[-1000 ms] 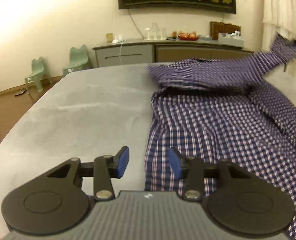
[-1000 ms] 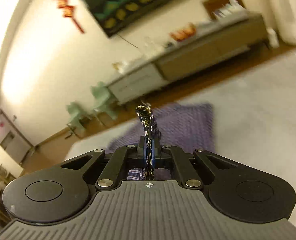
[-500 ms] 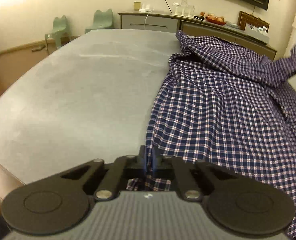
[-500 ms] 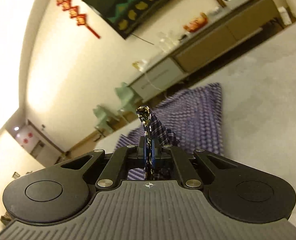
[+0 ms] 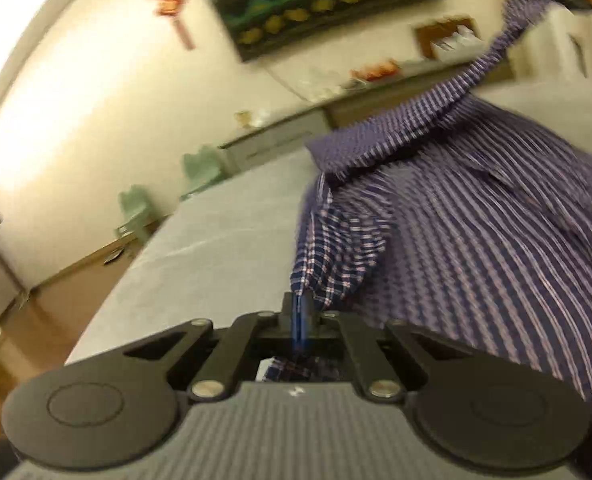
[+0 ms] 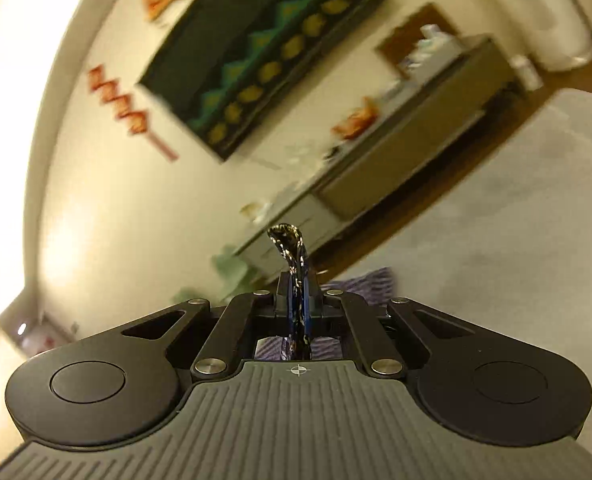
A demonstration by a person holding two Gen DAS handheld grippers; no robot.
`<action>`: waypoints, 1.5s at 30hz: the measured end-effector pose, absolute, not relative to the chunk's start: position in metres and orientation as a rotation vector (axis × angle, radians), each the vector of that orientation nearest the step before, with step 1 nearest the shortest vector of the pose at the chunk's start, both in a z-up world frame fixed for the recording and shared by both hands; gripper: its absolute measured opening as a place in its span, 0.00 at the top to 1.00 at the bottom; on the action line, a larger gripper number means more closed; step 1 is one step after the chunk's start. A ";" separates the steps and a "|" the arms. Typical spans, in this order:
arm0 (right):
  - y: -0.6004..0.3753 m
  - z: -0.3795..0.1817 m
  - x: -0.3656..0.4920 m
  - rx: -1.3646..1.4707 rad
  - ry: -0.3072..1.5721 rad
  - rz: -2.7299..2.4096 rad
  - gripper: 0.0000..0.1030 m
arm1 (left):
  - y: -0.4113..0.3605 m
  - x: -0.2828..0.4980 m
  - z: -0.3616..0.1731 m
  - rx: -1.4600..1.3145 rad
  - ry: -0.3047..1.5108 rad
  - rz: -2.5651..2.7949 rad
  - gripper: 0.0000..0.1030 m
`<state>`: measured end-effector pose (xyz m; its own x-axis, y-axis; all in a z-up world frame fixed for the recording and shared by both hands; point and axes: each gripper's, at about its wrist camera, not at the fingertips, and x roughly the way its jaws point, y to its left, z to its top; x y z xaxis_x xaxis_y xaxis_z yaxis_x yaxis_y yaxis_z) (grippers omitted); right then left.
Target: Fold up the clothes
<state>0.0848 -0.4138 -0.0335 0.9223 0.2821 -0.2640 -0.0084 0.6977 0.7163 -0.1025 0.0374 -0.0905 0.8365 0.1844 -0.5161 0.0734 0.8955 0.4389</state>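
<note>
Left wrist view is motion-blurred. Both tongs, left tongs [image 5: 299, 312] and right tongs [image 6: 296, 300], clamp the checked shirt [image 5: 476, 240], which drapes over the counter [image 5: 223, 248] between them.

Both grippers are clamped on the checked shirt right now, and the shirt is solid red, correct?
Not quite. The left gripper and the right gripper are each shut on the shirt, but the left wrist view shows it is blue-and-white checked, not solid red. It hangs over the grey table.

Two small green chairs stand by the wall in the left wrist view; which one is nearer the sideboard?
The upper-right green chair, right beside the sideboard; the other chair stands lower-left, farther along the wall.
</note>
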 end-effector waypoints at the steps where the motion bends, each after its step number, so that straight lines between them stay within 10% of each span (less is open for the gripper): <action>1: -0.418 -0.038 0.084 0.793 0.381 0.144 0.98 | 0.038 -0.100 -0.096 0.451 0.616 0.051 0.98; 11: -0.390 -0.080 0.106 0.498 0.598 -0.091 0.95 | 0.081 -0.094 -0.091 0.174 0.758 -0.016 0.98; 15: -0.392 -0.075 0.092 0.387 0.553 -0.320 0.57 | 0.084 -0.096 -0.094 0.182 0.729 -0.018 0.95; 20: -0.331 -0.032 0.073 0.178 0.391 -0.309 0.56 | 0.106 -0.093 -0.093 0.081 0.732 0.001 0.92; 25: -0.155 -0.042 0.118 0.024 0.608 0.380 0.47 | 0.111 -0.087 -0.093 0.049 0.720 -0.009 0.94; 34: -0.032 -0.140 0.232 0.249 1.012 0.464 0.50 | 0.124 -0.085 -0.086 -0.006 0.660 -0.002 0.97; 38: -0.017 -0.144 0.257 0.297 0.925 0.468 0.94 | 0.128 -0.079 -0.088 -0.021 0.679 -0.002 0.98; 45: -0.007 -0.134 0.289 0.352 0.803 0.502 0.98 | 0.131 -0.077 -0.096 -0.022 0.741 0.047 0.99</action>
